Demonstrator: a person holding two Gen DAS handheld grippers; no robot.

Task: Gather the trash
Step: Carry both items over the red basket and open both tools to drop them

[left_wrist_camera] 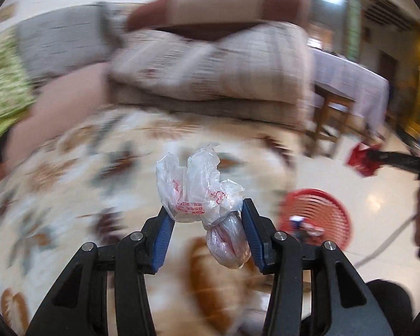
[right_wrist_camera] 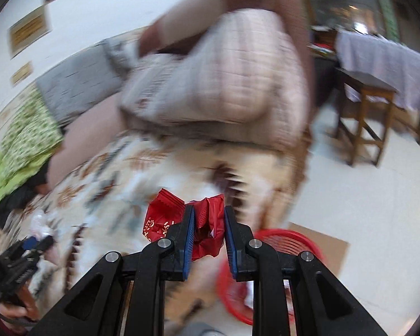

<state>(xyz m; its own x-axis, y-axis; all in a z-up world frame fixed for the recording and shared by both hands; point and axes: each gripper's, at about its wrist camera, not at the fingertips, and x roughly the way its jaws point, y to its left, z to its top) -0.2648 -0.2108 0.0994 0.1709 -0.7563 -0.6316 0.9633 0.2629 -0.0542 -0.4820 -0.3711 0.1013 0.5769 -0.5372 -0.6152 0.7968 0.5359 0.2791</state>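
Left gripper (left_wrist_camera: 205, 215) clamped on knotted clear plastic bag (left_wrist_camera: 201, 193), upright | right gripper (right_wrist_camera: 209, 224) clamped on crumpled red wrapper (right_wrist_camera: 207, 224) | red slatted basket (left_wrist_camera: 316, 212) seen below both.

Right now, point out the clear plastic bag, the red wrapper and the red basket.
clear plastic bag (left_wrist_camera: 196, 193), left wrist view, on its crumpled printed middle.
red wrapper (right_wrist_camera: 208, 229), right wrist view, on the creased part between the pads.
red basket (left_wrist_camera: 319, 210), left wrist view, on its slatted wall.
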